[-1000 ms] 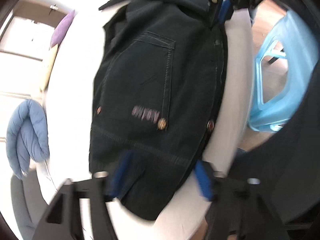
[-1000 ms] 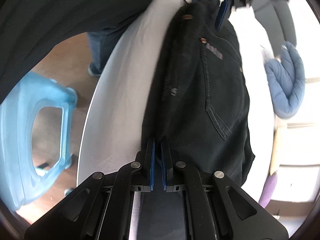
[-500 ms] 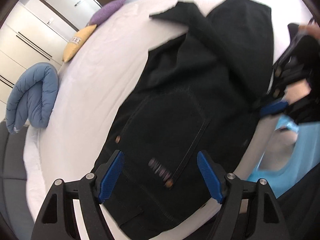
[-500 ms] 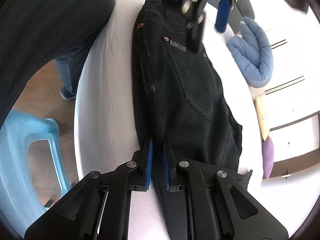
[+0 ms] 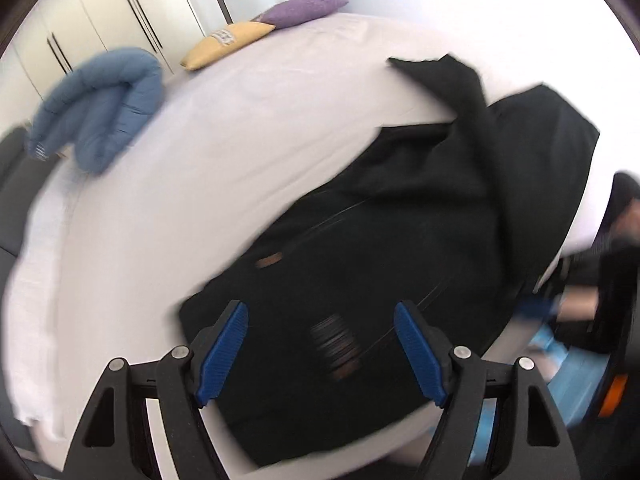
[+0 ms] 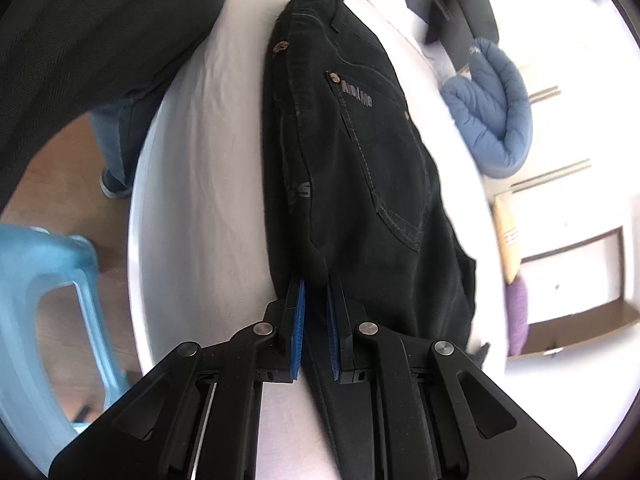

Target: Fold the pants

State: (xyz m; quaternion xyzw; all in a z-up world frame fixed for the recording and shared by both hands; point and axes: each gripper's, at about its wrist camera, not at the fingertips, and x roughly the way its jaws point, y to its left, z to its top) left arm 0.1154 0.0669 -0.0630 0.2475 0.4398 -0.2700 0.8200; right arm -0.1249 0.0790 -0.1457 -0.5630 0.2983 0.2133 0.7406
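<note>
Black jeans lie folded lengthwise on the white bed, near its edge. My left gripper hovers open over the waistband end, its blue pads apart and pressing on nothing. In the right wrist view the jeans stretch away with the back pocket and its lettering facing up. My right gripper is shut on a fold of the dark fabric at the leg side, close to the bed's edge. The leg ends lie rumpled at the far end.
A rolled blue quilt, a yellow pillow and a purple pillow sit at the far side of the bed. Beside the bed edge stand a light blue plastic stool and a person's leg.
My left gripper has rolled and lifted away from the waistband, and no longer shows in the right wrist view. The right gripper keeps its pinch on the fabric and has sunk slightly.
</note>
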